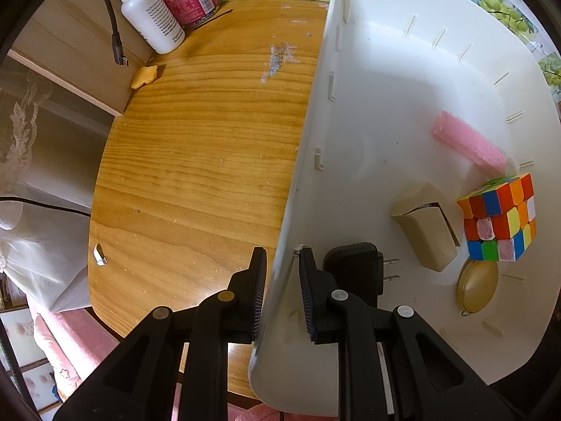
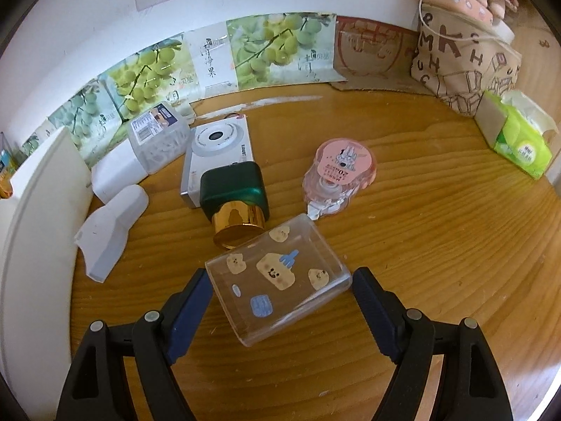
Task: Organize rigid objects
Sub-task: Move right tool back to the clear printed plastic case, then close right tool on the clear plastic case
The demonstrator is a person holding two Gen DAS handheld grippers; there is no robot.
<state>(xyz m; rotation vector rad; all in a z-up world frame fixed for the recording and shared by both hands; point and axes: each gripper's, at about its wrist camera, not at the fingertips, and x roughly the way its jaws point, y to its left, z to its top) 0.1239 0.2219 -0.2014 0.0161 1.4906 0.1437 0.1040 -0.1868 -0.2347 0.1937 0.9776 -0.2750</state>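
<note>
In the left wrist view my left gripper (image 1: pixel 282 256) points straight down and is shut on the side wall of a white bin (image 1: pixel 315 122). One finger is outside the wall and one inside. In the bin lie a pink hair roller (image 1: pixel 468 142), a colour cube (image 1: pixel 499 217), a beige box (image 1: pixel 426 226), a black plug charger (image 1: pixel 354 266) and a gold round tin (image 1: pixel 477 287). In the right wrist view my right gripper (image 2: pixel 282 280) stands open, low over the table. A clear box with cartoon stickers (image 2: pixel 277 277) lies flat between its fingers, close to both pads.
Behind the clear box lie a green bottle with a gold cap (image 2: pixel 233 198), a white camera (image 2: pixel 217 147), a pink tape dispenser (image 2: pixel 338 175), a clear labelled container (image 2: pixel 157 137) and a white plastic piece (image 2: pixel 112 224). A tissue pack (image 2: pixel 519 140) sits far right. A white bottle (image 1: pixel 150 14) stands at the table's back.
</note>
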